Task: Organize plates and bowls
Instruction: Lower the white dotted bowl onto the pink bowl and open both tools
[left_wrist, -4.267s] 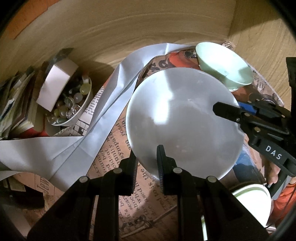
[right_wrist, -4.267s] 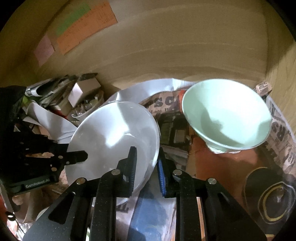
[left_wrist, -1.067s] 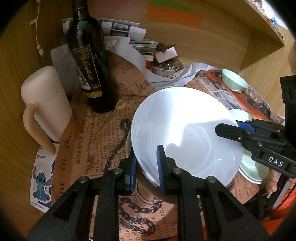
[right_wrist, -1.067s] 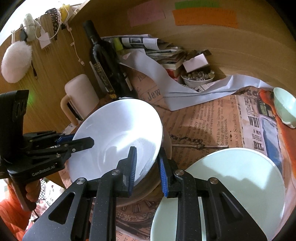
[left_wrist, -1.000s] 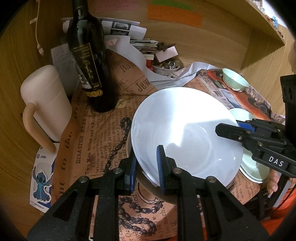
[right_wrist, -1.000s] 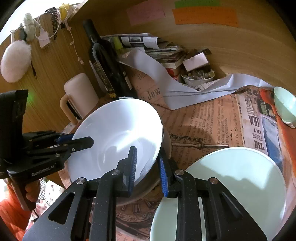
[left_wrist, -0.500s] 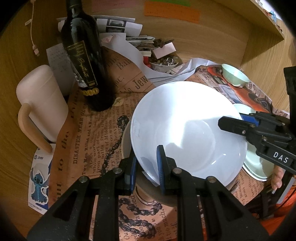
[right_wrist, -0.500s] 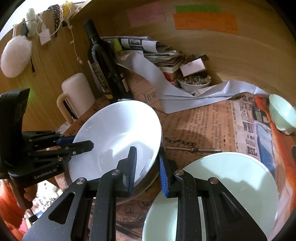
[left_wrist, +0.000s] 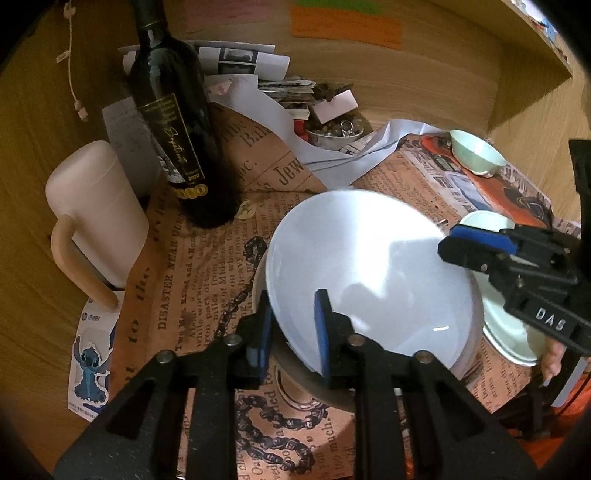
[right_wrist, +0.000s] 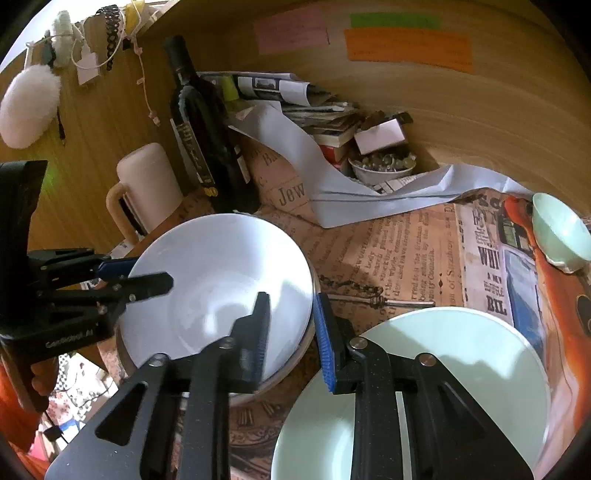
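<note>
A white plate (left_wrist: 369, 266) rests in a larger bowl (left_wrist: 314, 384) on the newspaper-covered table; it also shows in the right wrist view (right_wrist: 218, 288). My left gripper (left_wrist: 291, 328) straddles the plate's near rim with its jaws opened a little. My right gripper (right_wrist: 291, 332) straddles the opposite rim, jaws also parted. A pale green plate (right_wrist: 424, 387) lies to the right, and a small green bowl (right_wrist: 561, 232) stands at the far right.
A dark wine bottle (left_wrist: 173, 122) and a cream mug (left_wrist: 96, 218) stand at the left. A dish of small bits (right_wrist: 382, 166), stacked papers and a white sheet (right_wrist: 332, 184) lie at the back. Wooden walls close the back and sides.
Both grippers have opened a little on the white plate's rim. The plate has settled into the larger bowl beneath it.
</note>
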